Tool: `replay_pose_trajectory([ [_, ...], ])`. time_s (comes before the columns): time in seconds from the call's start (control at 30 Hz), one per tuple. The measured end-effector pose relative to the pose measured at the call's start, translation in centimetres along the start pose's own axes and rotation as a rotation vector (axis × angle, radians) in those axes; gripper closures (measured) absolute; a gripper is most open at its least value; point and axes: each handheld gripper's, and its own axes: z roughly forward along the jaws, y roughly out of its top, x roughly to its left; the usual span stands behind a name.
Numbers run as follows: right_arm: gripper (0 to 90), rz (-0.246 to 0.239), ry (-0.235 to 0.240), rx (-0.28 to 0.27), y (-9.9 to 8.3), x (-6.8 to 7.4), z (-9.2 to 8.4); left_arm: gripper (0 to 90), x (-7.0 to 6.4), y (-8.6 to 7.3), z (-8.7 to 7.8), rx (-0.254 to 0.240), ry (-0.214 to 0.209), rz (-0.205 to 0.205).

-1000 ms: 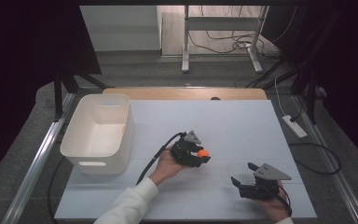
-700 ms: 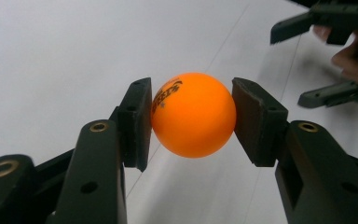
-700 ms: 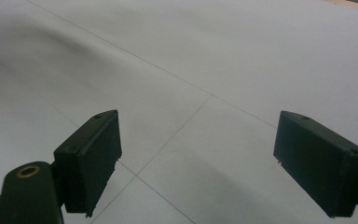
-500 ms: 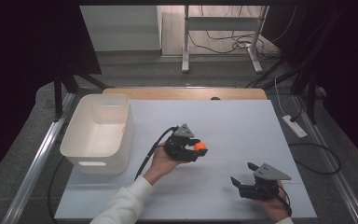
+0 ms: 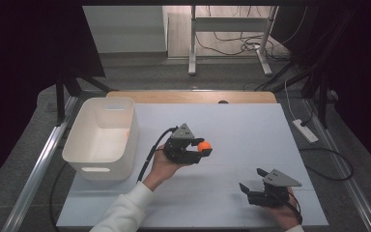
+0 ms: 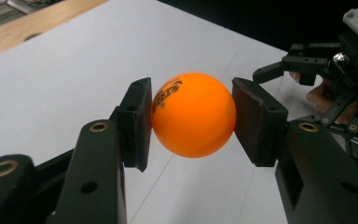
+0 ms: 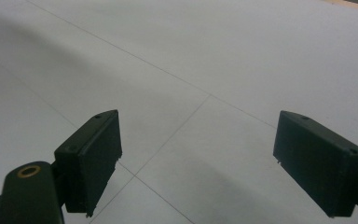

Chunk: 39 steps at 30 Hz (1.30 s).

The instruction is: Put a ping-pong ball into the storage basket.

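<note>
Above mid-table, the left gripper (image 6: 192, 122) pinches the orange ball (image 6: 193, 115); the right gripper (image 7: 205, 163) rests wide open; being smooth and round, the ball could squirt free

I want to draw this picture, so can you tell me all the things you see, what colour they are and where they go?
ball: one, orange, pinched between the left hand-held gripper's jaws above the table's middle
bin: one, white, left side of the table
table: one, white top, wooden strip along the far edge
power strip: one, white, floor to the right of the table
left hand-held gripper: one, black, held up mid-table
right hand-held gripper: one, black, jaws apart, near right corner
</note>
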Motion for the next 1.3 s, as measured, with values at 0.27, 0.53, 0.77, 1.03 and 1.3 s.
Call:
replay_pose_trajectory([
  [0.27, 14.9, 0.000, -0.001, 0.002, 0.0, 0.0, 0.0, 50.4, 0.1, 0.3, -0.9, -0.034, 0.008, -0.007],
  [0.53, 14.9, 0.001, -0.003, 0.001, 0.0, 0.0, 0.0, 50.4, 0.2, 0.5, -1.5, -0.047, 0.018, -0.001],
  [0.77, 14.9, 0.001, -0.003, 0.000, 0.0, 0.0, 0.0, 50.4, 0.3, 0.8, -2.2, -0.066, 0.026, -0.003],
  [1.03, 14.9, 0.002, -0.004, 0.000, 0.0, 0.0, 0.0, 50.4, 0.4, 1.2, -3.2, -0.095, 0.038, -0.004],
  [1.3, 14.9, 0.000, -0.004, -0.001, 0.0, 0.0, 0.0, 50.4, 0.5, 1.5, -4.2, -0.093, 0.048, 0.003],
])
